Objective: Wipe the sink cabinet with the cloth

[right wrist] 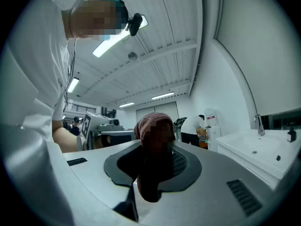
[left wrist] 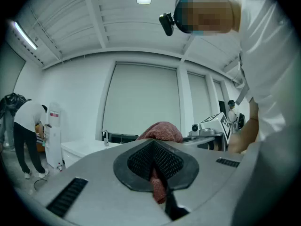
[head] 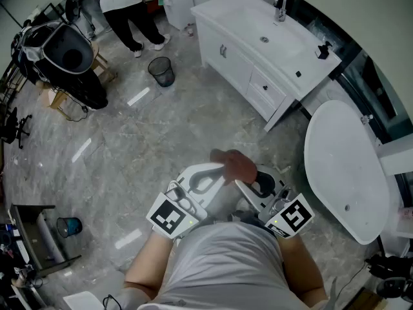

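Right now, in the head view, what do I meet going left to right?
small blue bucket → black mesh wastebasket → reddish-brown terry cloth → chrome tap → white oval bathtub. The white sink cabinet is left out because it spans several of these.

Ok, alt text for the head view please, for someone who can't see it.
The left hand-held gripper and right hand-held gripper both pinch a reddish cloth above a marble floor. The white sink cabinet stands apart at upper right, a white tub at right. Another person stands top left near a black bin.
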`<state>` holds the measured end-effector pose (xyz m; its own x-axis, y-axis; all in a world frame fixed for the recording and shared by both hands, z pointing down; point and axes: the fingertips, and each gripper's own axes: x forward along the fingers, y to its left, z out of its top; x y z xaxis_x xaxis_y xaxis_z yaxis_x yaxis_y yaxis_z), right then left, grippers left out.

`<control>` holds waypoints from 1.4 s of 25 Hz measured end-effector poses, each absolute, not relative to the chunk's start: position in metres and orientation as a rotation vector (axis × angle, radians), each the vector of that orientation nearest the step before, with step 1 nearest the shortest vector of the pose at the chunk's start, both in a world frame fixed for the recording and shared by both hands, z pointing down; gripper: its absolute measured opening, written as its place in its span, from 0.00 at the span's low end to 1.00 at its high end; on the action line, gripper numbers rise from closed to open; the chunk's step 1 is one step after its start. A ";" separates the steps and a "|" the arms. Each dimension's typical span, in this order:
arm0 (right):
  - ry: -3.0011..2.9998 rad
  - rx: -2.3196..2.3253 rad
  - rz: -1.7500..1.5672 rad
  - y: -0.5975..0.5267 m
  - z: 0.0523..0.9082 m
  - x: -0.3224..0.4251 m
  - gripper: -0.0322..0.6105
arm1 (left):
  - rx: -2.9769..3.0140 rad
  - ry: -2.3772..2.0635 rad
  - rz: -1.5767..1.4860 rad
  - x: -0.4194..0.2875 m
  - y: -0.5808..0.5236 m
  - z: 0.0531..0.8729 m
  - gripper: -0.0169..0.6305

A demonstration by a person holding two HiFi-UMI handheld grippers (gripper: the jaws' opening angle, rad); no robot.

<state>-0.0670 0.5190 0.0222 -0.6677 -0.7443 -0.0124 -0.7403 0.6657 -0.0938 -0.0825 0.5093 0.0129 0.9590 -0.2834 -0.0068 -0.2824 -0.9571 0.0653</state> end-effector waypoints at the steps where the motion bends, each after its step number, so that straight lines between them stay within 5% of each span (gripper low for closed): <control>1: 2.818 -1.263 -0.125 0.519 0.023 -0.065 0.19 | 3.029 -0.448 -0.029 -0.081 0.509 0.014 0.04; 13: 2.829 -1.292 -0.185 0.518 0.040 -0.022 0.19 | 3.014 -0.572 -0.006 -0.042 0.503 0.032 0.04; 22: 2.665 -1.450 -0.332 0.510 0.064 0.079 0.20 | 2.891 -0.699 0.040 -0.001 0.482 0.053 0.04; 35: 2.532 -1.582 -0.480 0.385 0.090 0.116 0.20 | 2.860 -0.620 0.075 0.012 0.357 0.084 0.04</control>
